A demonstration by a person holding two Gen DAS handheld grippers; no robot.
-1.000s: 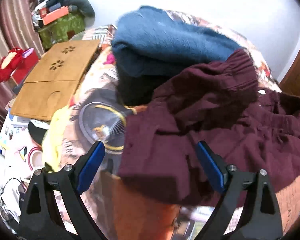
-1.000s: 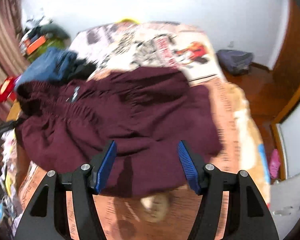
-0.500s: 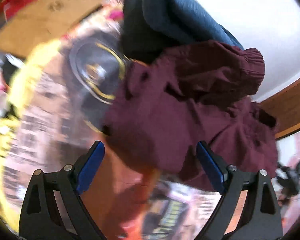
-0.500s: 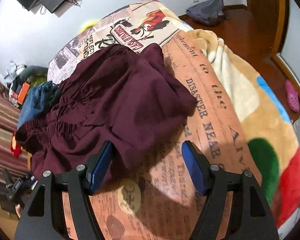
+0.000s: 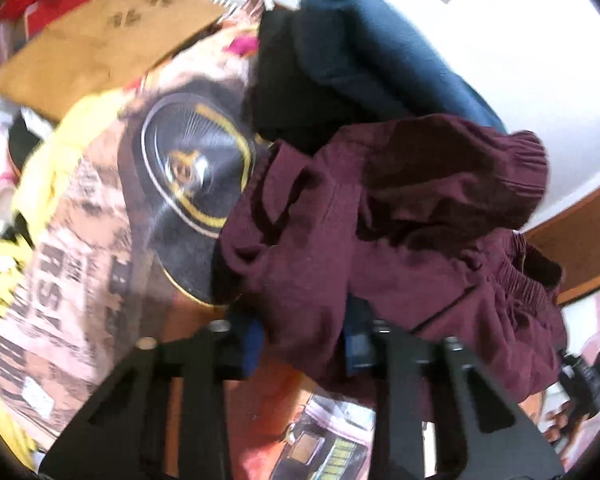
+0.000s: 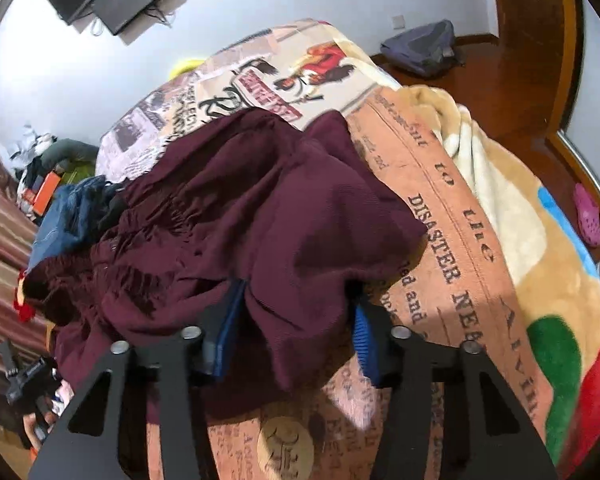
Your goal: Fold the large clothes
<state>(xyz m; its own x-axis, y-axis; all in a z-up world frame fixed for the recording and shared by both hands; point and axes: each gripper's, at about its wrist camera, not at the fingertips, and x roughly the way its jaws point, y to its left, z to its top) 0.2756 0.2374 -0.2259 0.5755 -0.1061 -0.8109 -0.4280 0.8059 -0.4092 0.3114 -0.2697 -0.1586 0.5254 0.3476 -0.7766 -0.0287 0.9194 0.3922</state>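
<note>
A large maroon garment (image 5: 380, 240) with a gathered elastic band lies crumpled on the printed bed blanket (image 5: 80, 248). It also shows in the right wrist view (image 6: 260, 216). My left gripper (image 5: 304, 344) has its jaws narrowed around a bunched edge of the cloth, which fills the gap between the blue pads. My right gripper (image 6: 296, 332) is around another bunched edge of the same garment, with cloth hanging between its blue pads (image 6: 230, 320).
A blue folded garment (image 5: 364, 48) over a black one (image 5: 288, 92) lies behind the maroon one. A wooden lap table (image 5: 100, 44) stands left of the bed. A grey bag (image 6: 420, 48) and a pink shoe (image 6: 588, 220) lie on the floor at right.
Both grippers have moved forward into the maroon garment and their jaws have narrowed on its edges; one second ago both were wide open and short of the cloth.
</note>
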